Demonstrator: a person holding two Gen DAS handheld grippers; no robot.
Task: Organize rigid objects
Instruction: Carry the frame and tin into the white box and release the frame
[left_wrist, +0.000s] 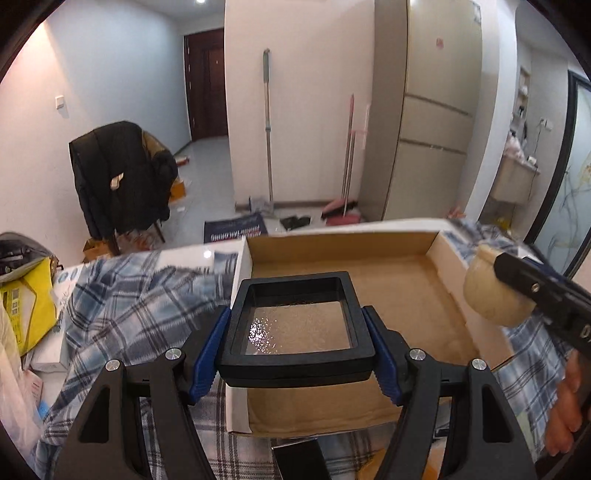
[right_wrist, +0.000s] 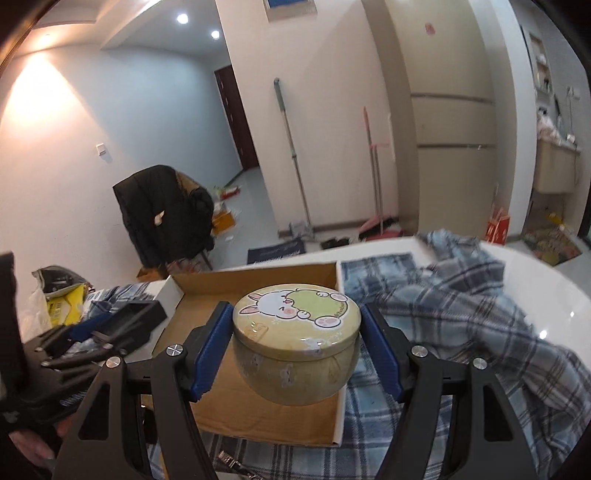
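Here left claw (left_wrist: 295, 354) pinches black frame (left_wrist: 295, 325); right claw (right_wrist: 295, 354) pinches tin (right_wrist: 297, 343).

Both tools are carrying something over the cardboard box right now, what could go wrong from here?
1. The left tool and right tool are close together over one cardboard box, so they may bump.
2. The round tin is gripped on its curved sides; it may slip or tilt.
3. The black frame case has a thin clear film; a hard landing or the tin set on it might dent it.
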